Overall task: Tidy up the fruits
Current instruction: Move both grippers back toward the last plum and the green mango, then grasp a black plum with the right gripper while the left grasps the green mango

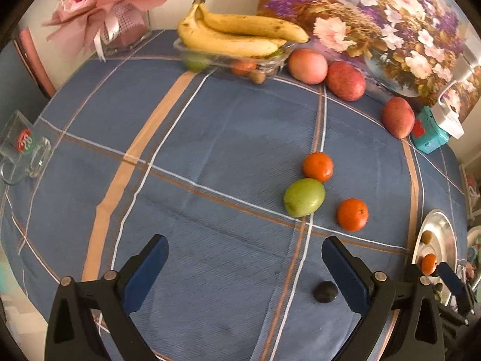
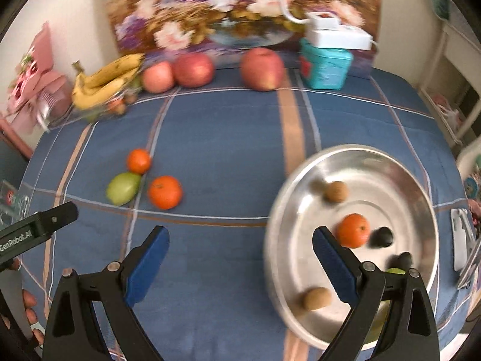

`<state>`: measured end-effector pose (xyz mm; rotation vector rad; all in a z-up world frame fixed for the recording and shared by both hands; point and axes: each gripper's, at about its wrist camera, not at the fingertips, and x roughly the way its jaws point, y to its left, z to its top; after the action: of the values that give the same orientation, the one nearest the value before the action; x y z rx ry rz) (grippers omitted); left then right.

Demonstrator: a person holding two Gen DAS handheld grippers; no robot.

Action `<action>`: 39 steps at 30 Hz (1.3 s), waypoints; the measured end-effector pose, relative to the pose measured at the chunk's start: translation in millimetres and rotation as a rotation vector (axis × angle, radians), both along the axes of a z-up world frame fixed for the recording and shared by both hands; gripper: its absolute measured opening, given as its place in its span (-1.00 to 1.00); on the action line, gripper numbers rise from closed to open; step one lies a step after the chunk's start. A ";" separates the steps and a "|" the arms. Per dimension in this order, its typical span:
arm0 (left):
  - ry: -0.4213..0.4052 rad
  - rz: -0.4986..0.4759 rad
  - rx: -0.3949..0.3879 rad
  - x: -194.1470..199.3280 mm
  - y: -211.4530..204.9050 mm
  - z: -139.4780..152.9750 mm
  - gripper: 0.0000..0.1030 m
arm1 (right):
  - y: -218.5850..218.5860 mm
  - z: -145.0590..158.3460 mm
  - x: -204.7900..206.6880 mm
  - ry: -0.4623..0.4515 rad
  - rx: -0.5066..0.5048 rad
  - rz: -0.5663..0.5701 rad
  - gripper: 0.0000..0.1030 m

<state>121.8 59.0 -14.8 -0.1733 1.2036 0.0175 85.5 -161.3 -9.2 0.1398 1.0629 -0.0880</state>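
Loose on the blue checked cloth lie two oranges (image 1: 317,167) (image 1: 352,214) and a green fruit (image 1: 304,197) between them. A small dark fruit (image 1: 325,291) sits just inside the right finger of my open, empty left gripper (image 1: 243,267). At the right a steel plate (image 2: 390,186) holds an orange (image 2: 352,230), two brown kiwis (image 2: 335,191) (image 2: 316,298) and dark fruits (image 2: 381,237). My right gripper (image 2: 240,255) hangs open and empty, its right finger over the plate's near left part. Three red apples (image 2: 261,69) line the back.
A clear tray (image 1: 264,60) with bananas (image 1: 237,34) and small fruits stands at the back. A teal box (image 2: 324,66), a white charger, a flower painting, a pink bouquet (image 1: 99,9) and a glass mug (image 1: 24,147) ring the table. A hand (image 2: 28,303) shows at the left.
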 end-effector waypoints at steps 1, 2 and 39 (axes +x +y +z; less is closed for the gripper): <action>0.009 0.002 -0.007 -0.2 2.0 -2.4 1.00 | 4.7 -1.0 0.6 0.003 -0.003 0.012 0.87; 0.013 0.001 -0.009 -0.7 3.3 -3.9 1.00 | 9.1 -1.8 1.6 0.006 -0.005 0.023 0.87; 0.130 0.118 -0.062 5.7 30.8 -41.0 1.00 | 116.0 -63.1 3.4 0.174 0.009 0.276 -0.53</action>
<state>127.5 89.8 -55.8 -0.3010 1.3235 0.0963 88.9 -45.3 -72.2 -0.0075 1.2473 0.1565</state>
